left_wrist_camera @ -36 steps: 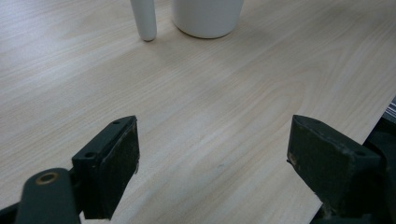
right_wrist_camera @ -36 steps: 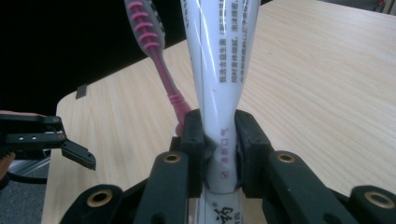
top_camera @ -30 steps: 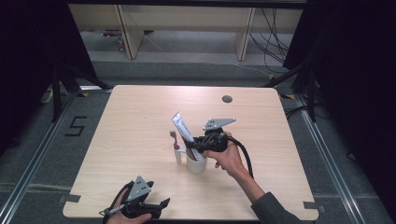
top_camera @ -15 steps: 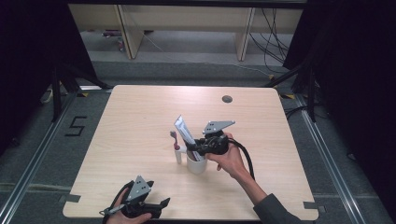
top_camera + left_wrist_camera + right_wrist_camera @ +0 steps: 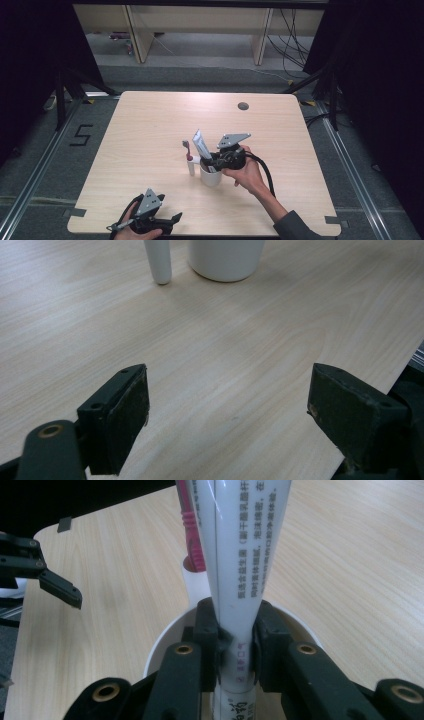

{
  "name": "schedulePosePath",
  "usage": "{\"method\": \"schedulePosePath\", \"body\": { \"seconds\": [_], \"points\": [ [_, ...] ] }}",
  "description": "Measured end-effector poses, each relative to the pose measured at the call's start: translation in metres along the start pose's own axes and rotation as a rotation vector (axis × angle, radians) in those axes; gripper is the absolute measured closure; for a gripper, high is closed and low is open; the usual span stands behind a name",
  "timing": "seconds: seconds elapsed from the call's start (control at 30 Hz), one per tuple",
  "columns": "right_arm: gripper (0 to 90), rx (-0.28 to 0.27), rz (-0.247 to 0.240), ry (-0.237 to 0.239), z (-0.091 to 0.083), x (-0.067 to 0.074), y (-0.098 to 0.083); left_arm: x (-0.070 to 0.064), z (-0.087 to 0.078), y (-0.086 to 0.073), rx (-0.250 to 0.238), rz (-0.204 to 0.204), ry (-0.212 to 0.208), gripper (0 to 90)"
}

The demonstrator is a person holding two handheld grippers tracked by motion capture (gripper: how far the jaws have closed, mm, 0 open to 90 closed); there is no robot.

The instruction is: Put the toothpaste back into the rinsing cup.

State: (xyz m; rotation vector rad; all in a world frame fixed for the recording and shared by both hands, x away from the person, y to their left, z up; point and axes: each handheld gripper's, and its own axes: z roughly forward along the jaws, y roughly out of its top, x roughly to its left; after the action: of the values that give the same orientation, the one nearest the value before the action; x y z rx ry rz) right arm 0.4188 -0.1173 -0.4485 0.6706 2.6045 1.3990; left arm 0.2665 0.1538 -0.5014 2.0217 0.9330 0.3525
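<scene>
Clamping a white tube upright inside the cup, the right gripper pressed both pads on it.
Mid-table, bare wood lay all around; the left gripper sat open at the near edge of the table.

Tube base hidden inside cup; top cut by frame edge. Toothbrush handle hidden behind tube. In left gripper view, cup top cut off.
</scene>
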Motion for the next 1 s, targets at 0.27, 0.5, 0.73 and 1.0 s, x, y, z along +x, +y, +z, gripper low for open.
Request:
{"method": "schedulePosePath", "body": {
  "seconds": [0.27,0.5,0.73,1.0],
  "points": [
    [75.5,0.029,-0.013,-0.005,0.001,0.004,-0.004,-0.001,0.000,-0.001,0.017,0.005,0.000,16.8],
    [70.8,0.026,0.003,0.003,-0.001,0.004,-0.003,0.000,-0.001,-0.001,0.023,0.017,-0.002,16.8],
    [63.1,0.002,0.013,0.009,-0.004,0.005,-0.002,0.000,-0.001,0.000,0.009,0.008,0.001,16.8],
    [53.7,-0.032,0.037,-0.007,-0.012,0.005,0.000,0.000,-0.001,0.000,0.019,0.019,-0.002,16.8]
  ]
}}
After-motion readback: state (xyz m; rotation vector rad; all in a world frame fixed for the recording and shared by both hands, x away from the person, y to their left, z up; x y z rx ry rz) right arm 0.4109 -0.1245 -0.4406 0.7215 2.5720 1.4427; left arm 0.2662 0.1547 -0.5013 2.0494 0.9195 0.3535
